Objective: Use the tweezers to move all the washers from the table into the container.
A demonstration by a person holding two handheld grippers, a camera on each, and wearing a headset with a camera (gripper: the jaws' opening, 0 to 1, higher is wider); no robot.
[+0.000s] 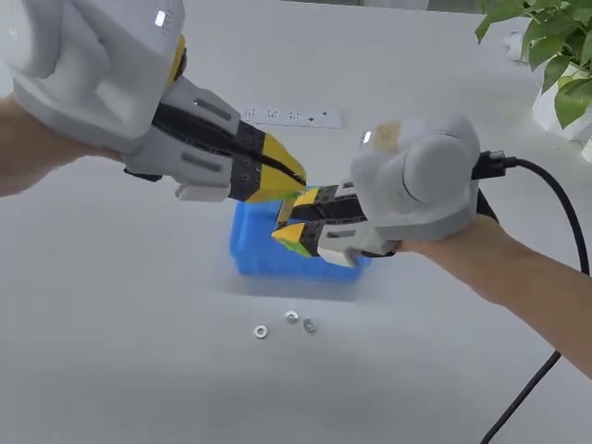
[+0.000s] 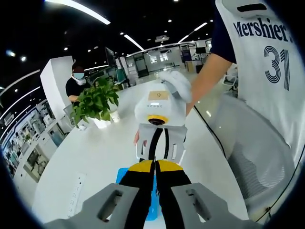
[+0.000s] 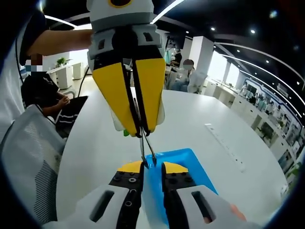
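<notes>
Washers: flat metal rings near blue container

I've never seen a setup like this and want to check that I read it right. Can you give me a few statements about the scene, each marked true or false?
1. Three washers lie on the table, on the person's side of the blue container. True.
2. The left gripper clamps the tweezers. True.
3. The container is red. False: it is blue.
4. The power strip lies between the washers and the container. False: it lies beyond the container, on the far side from the washers.
</notes>
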